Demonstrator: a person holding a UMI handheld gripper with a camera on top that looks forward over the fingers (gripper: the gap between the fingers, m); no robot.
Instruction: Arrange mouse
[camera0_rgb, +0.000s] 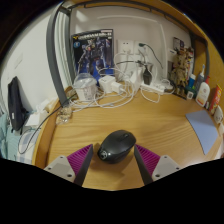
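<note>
A black computer mouse (116, 146) lies on the wooden desk (160, 125), turned slightly askew. It sits between my fingertips. My gripper (115, 155) is closed around it. The left pad (76, 160) touches the mouse's left side and the right pad (148, 158) touches its right side. The mouse's underside appears to rest on the desk surface.
Beyond the mouse are white cables and chargers (110, 88), a robot-figure box (93, 50) against the wall, a small figure (179, 68) and several bottles (205, 92) at the right. A dark monitor (16, 105) stands at the left desk edge. A blue sheet (203, 132) lies to the right.
</note>
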